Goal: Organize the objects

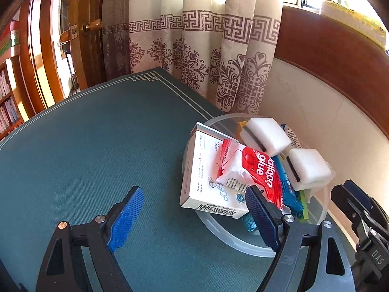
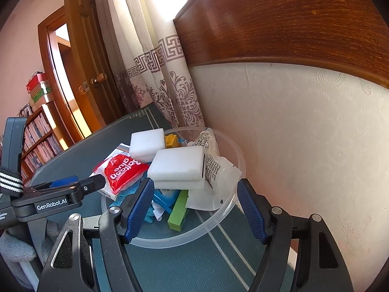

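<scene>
A clear plastic bowl [image 1: 233,239] [image 2: 233,170] stands on the green table mat near the wall, heaped with objects: a white box [image 1: 204,170], a red balloon-glue packet [image 1: 260,170] [image 2: 121,170], two white sponges [image 1: 265,135] [image 2: 178,164], a green block [image 2: 178,209], a yellow brick [image 2: 171,140], blue items and a printed plastic bag [image 2: 214,170]. My left gripper [image 1: 194,219] is open and empty, just in front of the bowl's left side. My right gripper [image 2: 194,211] is open and empty over the bowl's near rim. The right gripper also shows in the left wrist view [image 1: 357,202].
The green mat [image 1: 97,146] covers the table. A patterned curtain [image 1: 218,60] hangs behind it and a wall with a wooden panel [image 2: 291,24] runs along the right. A wooden door [image 1: 82,31] and bookshelves [image 2: 39,138] stand at the left.
</scene>
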